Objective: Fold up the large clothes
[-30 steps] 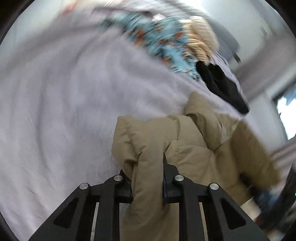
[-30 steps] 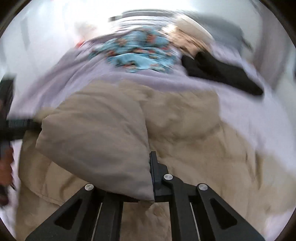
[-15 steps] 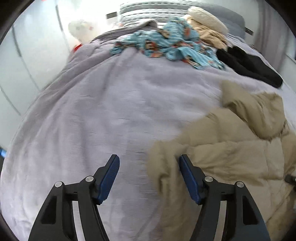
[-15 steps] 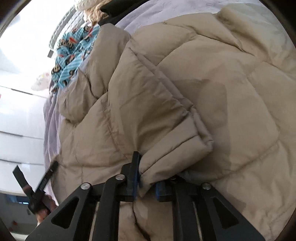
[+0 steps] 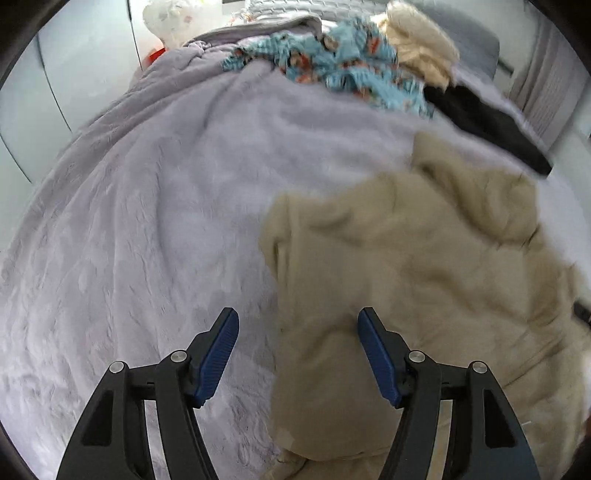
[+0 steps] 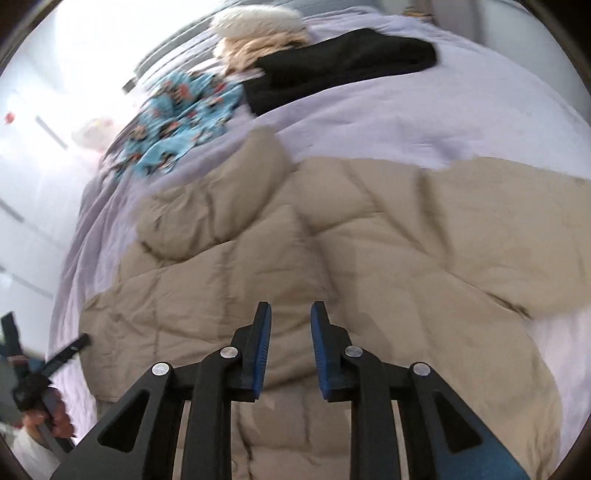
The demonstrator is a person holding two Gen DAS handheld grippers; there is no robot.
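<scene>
A tan quilted puffer jacket [image 5: 424, 258] lies spread on the lilac bed cover [image 5: 147, 221], hood toward the far side. My left gripper [image 5: 297, 315] stands wide open above the jacket's left edge, one finger over the cover and one over tan cloth, with nothing pinched. In the right wrist view the jacket [image 6: 369, 240] fills the middle. My right gripper [image 6: 291, 308] hovers over its quilted body. Its jaws are a little apart and hold nothing.
At the head of the bed lie a blue patterned garment [image 5: 332, 70], a cream fluffy piece [image 5: 417, 44] and a black garment [image 5: 480, 122]. A white plush toy [image 5: 166, 18] sits by the white wardrobe doors at left. A person's hand [image 6: 48, 417] shows at lower left.
Both grippers were shut on folds of the jacket; both have let go. The left opened wide, the right opened slightly and rolled, and the jacket now lies flatter on the bed.
</scene>
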